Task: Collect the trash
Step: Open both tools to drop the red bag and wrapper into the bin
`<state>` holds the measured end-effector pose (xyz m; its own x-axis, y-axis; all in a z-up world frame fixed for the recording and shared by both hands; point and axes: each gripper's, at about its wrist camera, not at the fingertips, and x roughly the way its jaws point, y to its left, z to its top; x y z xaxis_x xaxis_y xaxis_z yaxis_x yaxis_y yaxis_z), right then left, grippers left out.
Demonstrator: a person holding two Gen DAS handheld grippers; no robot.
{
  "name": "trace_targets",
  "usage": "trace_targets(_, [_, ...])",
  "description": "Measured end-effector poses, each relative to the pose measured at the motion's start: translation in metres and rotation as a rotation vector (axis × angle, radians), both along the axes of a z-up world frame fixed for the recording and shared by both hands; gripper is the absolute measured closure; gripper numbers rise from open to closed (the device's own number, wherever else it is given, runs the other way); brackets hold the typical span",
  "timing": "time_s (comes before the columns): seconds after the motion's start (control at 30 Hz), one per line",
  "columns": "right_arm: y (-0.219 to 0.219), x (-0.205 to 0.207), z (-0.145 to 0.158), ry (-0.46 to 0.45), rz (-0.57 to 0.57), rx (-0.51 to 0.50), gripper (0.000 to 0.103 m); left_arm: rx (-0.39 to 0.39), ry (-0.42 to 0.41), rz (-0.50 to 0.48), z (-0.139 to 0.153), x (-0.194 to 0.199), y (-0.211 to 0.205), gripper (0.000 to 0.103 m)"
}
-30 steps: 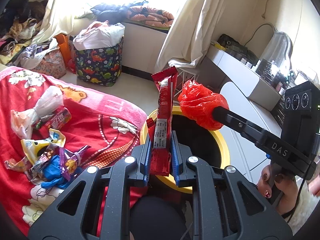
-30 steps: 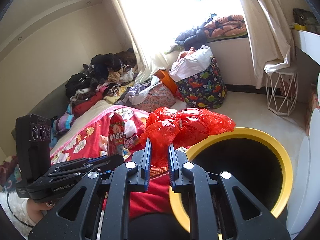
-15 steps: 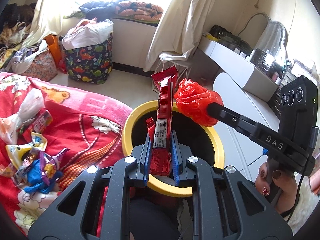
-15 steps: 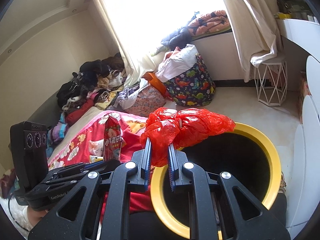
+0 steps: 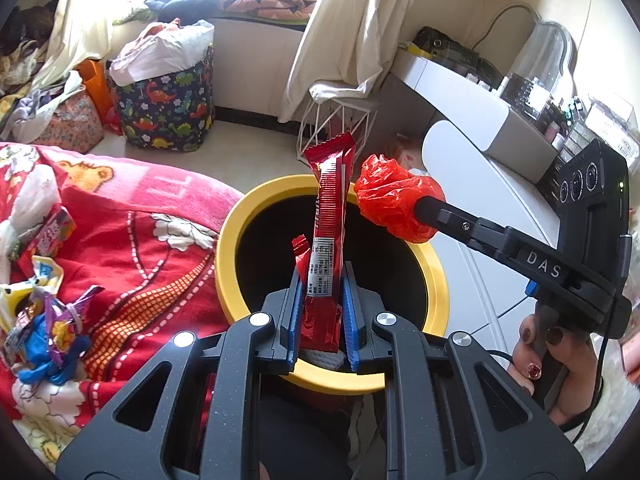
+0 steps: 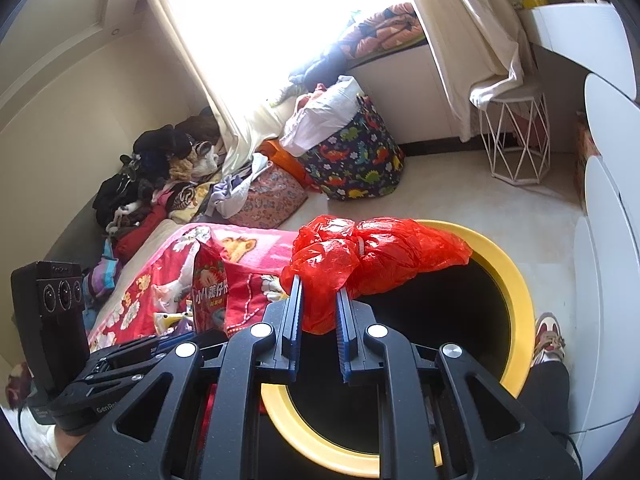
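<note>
My left gripper [image 5: 322,276] is shut on a long red snack wrapper [image 5: 326,240] that stands upright over the mouth of the yellow-rimmed bin [image 5: 228,240]. A crumpled red plastic bag [image 6: 372,260] is clamped in my right gripper [image 6: 319,292], over the near left part of the same bin [image 6: 516,280]. In the left wrist view the right gripper [image 5: 420,204] reaches in from the right with the bag [image 5: 394,204] above the bin's far rim. More wrappers [image 5: 44,312] lie on the red blanket [image 5: 132,256] at left.
A dinosaur-print basket [image 5: 168,108] and piled clothes stand by the window. A white wire stool [image 6: 516,140] and white cabinets [image 6: 604,208] flank the bin on the right. A person's hand [image 5: 540,344] holds the right gripper's handle. A shoe [image 6: 548,336] shows beside the bin.
Both grippers have moved forward and down over the bin, so its dark opening now lies more fully beneath the wrapper and the bag. Both grips are unchanged.
</note>
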<state>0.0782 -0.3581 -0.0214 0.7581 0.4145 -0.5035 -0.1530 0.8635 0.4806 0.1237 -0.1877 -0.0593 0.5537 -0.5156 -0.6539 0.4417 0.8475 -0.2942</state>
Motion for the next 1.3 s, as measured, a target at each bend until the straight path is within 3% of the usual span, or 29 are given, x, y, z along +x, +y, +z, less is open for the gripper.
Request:
trace_targets(0.37, [-0.003,0.005,-0.01,0.041,0.008,0.009,0.089,0.038,0.067,-0.019,-0.025,0.014,-0.017,0.091])
trace_targets(0.5, [-0.005,0.011,-0.009,0.053,0.001,0.024,0.085,0.059,0.077,-0.027,-0.032,0.02,-0.024,0.091])
trace_targets(0.57, [-0.009,0.011,-0.01,0.058,-0.01,0.038,0.078,0.067,0.072,-0.021,-0.033,0.021,-0.026,0.09])
trace_targets(0.63, [-0.012,0.009,-0.011,0.06,-0.027,0.038,0.059,0.06,0.07,-0.012,-0.032,0.021,-0.025,0.081])
trace_targets(0.7, [-0.014,0.009,-0.012,0.058,-0.039,0.041,0.058,0.054,0.065,0.002,-0.032,0.02,-0.023,0.057])
trace_targets(0.8, [-0.013,0.008,-0.011,0.056,-0.048,0.033,0.056,0.051,0.05,0.038,-0.029,0.018,-0.017,0.032])
trace_targets(0.87, [-0.011,0.007,-0.01,0.048,-0.051,0.019,0.051,0.04,0.041,0.055,-0.026,0.016,-0.013,0.022])
trace_targets(1.03, [-0.004,0.004,-0.005,0.024,-0.055,-0.012,0.041,0.03,-0.005,0.085,-0.015,0.011,-0.001,0.014])
trace_targets(1.3, [0.004,0.0,0.003,-0.004,-0.06,-0.033,0.035,0.017,-0.083,0.135,0.005,0.0,0.012,0.013])
